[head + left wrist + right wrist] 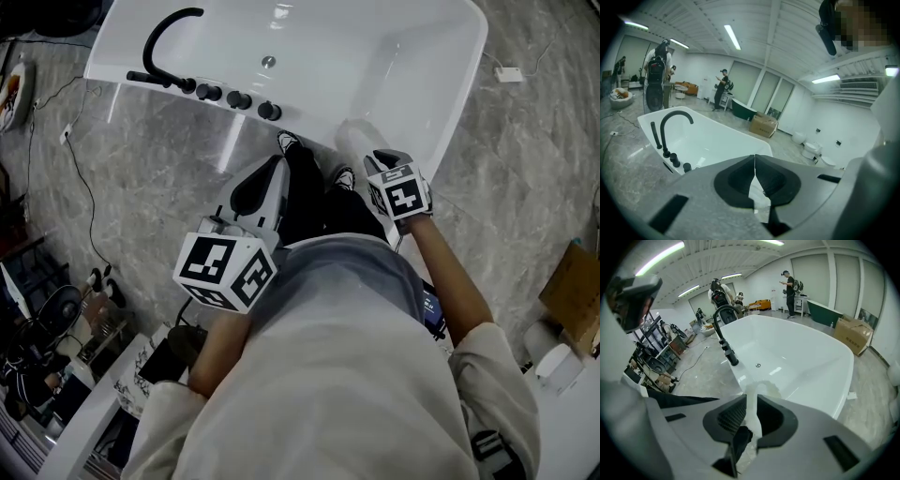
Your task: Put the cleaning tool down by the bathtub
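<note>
I stand at the near rim of a white bathtub (450, 103) with a black faucet (169, 37). The cleaning tool (352, 136) is a whitish piece with a rounded head, resting at the tub's rim. My right gripper (380, 157) is shut on its white handle. In the right gripper view the tool (763, 387) runs out between the pads of the right gripper (751, 399) toward the tub (797, 357). My left gripper (277, 167) hovers to the left over the floor, above my feet. Its tips in the left gripper view (754, 157) meet with nothing between them.
Grey marble floor surrounds the tub. Black cables (80, 169) trail on the left, near shelves of gear (56, 319). A small white block (509, 74) lies to the tub's right, a cardboard box (572, 291) further right. People stand far behind the tub (723, 86).
</note>
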Demonstrator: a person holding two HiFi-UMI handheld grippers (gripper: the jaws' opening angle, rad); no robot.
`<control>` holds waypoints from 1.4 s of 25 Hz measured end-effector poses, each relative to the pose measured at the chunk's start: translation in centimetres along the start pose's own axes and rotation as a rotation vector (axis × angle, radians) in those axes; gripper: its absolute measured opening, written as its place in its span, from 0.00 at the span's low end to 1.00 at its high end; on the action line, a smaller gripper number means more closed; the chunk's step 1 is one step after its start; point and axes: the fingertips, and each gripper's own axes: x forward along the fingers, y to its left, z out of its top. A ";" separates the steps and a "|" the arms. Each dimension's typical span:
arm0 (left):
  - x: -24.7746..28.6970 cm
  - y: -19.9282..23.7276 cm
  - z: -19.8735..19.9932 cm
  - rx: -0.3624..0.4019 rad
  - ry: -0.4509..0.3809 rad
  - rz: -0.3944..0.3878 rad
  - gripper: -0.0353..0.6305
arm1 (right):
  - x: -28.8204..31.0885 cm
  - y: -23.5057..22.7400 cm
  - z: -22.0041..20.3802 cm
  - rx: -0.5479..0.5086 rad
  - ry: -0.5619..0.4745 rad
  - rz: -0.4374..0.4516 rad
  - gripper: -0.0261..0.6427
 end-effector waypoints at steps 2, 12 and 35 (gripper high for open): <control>0.1 -0.2 0.0 0.001 -0.004 -0.005 0.07 | -0.9 0.2 0.6 0.008 -0.030 0.000 0.13; 0.1 -0.5 0.6 0.015 -0.023 -0.023 0.07 | -5.6 1.2 3.5 0.078 -0.177 -0.006 0.11; 2.0 1.2 1.6 0.025 -0.013 -0.025 0.07 | -17.1 1.0 10.6 0.161 -0.461 -0.011 0.09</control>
